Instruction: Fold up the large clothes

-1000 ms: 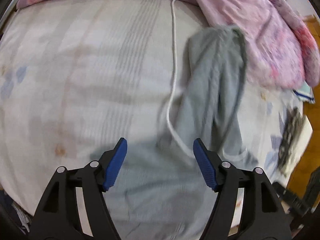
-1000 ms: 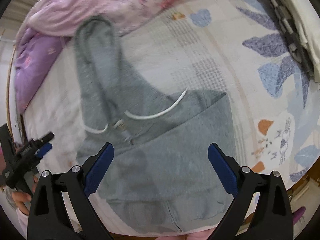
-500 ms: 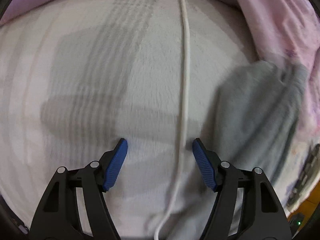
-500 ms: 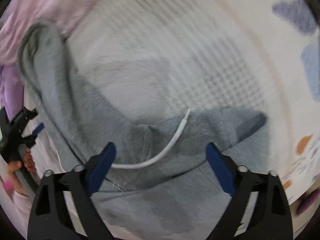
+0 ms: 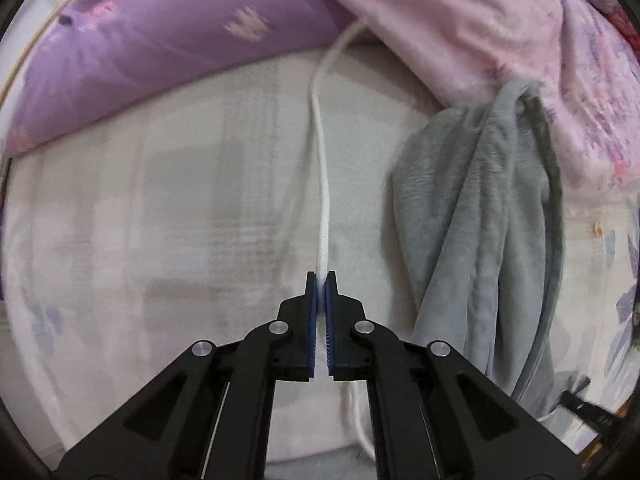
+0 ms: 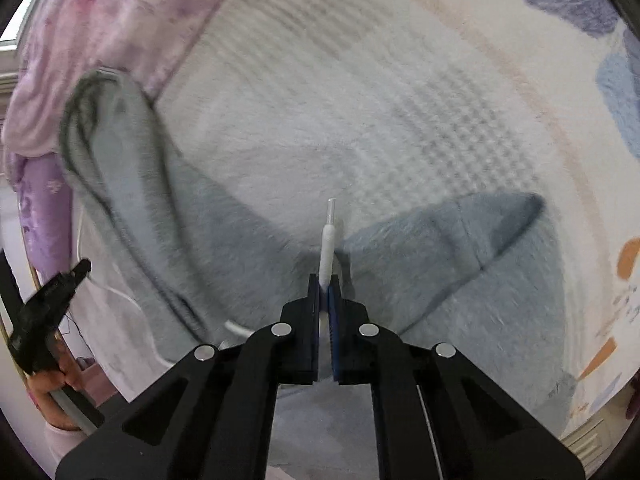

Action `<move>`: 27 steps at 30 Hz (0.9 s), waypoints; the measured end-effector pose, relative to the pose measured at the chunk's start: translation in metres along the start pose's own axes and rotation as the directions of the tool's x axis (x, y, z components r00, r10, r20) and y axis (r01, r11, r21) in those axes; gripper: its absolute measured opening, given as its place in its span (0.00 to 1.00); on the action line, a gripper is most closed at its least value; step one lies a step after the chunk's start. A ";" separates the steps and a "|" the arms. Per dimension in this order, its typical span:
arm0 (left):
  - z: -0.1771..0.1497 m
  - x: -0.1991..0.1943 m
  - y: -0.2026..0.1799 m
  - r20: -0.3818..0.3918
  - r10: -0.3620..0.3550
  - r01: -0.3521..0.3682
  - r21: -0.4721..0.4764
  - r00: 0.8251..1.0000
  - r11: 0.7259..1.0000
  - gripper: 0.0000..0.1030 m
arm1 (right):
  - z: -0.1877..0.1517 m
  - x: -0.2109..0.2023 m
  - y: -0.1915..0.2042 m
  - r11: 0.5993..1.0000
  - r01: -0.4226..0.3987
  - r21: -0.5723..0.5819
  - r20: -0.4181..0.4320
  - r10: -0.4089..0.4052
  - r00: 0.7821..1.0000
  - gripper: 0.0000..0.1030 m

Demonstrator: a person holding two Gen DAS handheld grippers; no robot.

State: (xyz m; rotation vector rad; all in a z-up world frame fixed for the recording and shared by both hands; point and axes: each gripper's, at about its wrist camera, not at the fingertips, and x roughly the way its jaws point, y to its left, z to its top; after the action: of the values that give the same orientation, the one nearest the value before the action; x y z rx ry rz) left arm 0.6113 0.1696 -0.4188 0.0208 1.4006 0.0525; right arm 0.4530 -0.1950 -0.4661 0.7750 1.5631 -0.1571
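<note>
On the bed (image 5: 168, 240), a grey hoodie (image 6: 460, 280) is spread; its white drawstring (image 5: 322, 184) is clamped in the left claw (image 5: 321, 280), the tip end (image 6: 327, 248) in the right claw (image 6: 324, 282), apparently to be tidied before folding

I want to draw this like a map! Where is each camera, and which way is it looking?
Left wrist view: sits on the left gripper, looking down at the pale fuzzy bed cover; black fingers with blue pads pinch the white drawstring cord.
Right wrist view: sits on the right gripper, looking down at the grey fleece hoodie; its fingers pinch the other white cord end. The person's hand shows at the left.
Both share the hoodie, bed cover and pink quilt.
</note>
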 end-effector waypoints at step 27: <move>-0.333 -0.123 -0.087 -0.202 -0.369 0.361 -0.076 0.907 0.930 0.04 | -0.186 -0.016 -0.038 0.999 0.013 0.038 -0.285 -0.002 0.958 0.53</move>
State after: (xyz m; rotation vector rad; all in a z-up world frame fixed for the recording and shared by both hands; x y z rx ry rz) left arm 0.2646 0.0716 -0.3576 -0.2867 1.5976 -0.2380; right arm 0.2768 -0.1313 -0.4329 0.8511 1.8405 -0.0839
